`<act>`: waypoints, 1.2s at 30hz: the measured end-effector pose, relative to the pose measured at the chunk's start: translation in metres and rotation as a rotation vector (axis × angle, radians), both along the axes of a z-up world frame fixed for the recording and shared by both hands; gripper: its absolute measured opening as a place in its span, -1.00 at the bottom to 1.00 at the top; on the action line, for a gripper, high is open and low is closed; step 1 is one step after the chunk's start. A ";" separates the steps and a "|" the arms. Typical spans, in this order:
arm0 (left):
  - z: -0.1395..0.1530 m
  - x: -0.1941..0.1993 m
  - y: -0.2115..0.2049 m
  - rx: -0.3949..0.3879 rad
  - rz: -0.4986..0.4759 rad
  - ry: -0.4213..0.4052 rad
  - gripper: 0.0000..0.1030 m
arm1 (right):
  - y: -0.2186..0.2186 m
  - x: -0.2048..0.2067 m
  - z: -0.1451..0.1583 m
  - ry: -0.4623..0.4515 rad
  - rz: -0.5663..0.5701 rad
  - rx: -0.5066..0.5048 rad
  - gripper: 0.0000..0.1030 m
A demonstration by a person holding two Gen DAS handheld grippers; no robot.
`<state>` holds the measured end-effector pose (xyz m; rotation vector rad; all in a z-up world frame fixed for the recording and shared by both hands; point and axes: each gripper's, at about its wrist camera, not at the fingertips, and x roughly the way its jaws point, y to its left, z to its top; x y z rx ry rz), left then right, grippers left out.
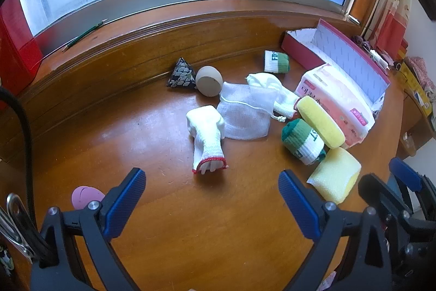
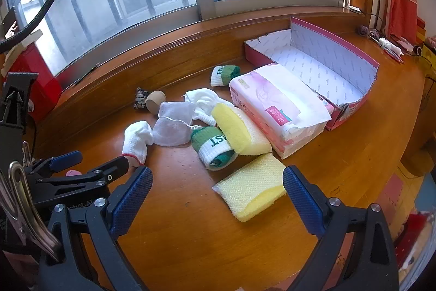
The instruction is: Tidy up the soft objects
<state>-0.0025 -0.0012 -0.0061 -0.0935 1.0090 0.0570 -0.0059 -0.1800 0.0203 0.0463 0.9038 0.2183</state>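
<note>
Both hand-held grippers empty, jaws spread wide, tilted down over the tabletop (image 2: 190, 236). Left hand-held gripper (image 1: 211, 198); right hand-held gripper (image 2: 216, 198).

Soft things lie scattered ahead of both. Nearest the right one, just past its fingertips: a flat sponge (image 2: 252, 188). Beyond it a rolled sock (image 2: 214, 147), a second sponge (image 2: 235, 128) leaning on a tissue pack (image 2: 275, 108), then the open box (image 2: 335, 51), empty inside.

Straight ahead of the left one: a white glove (image 1: 207, 135), touching a mesh bag (image 1: 245, 111).

Handling, my estimate: all light and yielding. The flat sponge should compress, so take it across its short width, mid-body. The glove is limp; pinch the bunched middle, not the cuff. The tissue pack's film looks slippery and wide for the jaws.
</note>
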 end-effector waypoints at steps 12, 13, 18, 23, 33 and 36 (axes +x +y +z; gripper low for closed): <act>-0.001 -0.001 0.000 0.000 -0.004 0.008 0.94 | -0.002 0.001 -0.001 0.005 -0.001 0.000 0.91; -0.001 -0.001 0.000 0.000 -0.004 0.009 0.94 | -0.002 0.002 -0.001 0.007 -0.002 -0.001 0.91; -0.002 -0.001 0.001 -0.001 -0.004 0.013 0.94 | -0.002 0.002 -0.002 0.010 -0.002 -0.001 0.91; -0.002 -0.001 0.001 0.000 -0.005 0.016 0.94 | -0.001 0.003 -0.003 0.015 -0.003 -0.003 0.91; -0.003 -0.001 0.000 -0.002 -0.009 0.019 0.94 | -0.001 0.003 -0.004 0.019 -0.003 -0.003 0.91; -0.003 -0.001 0.000 -0.001 -0.009 0.019 0.94 | -0.001 0.003 -0.004 0.019 -0.003 -0.003 0.91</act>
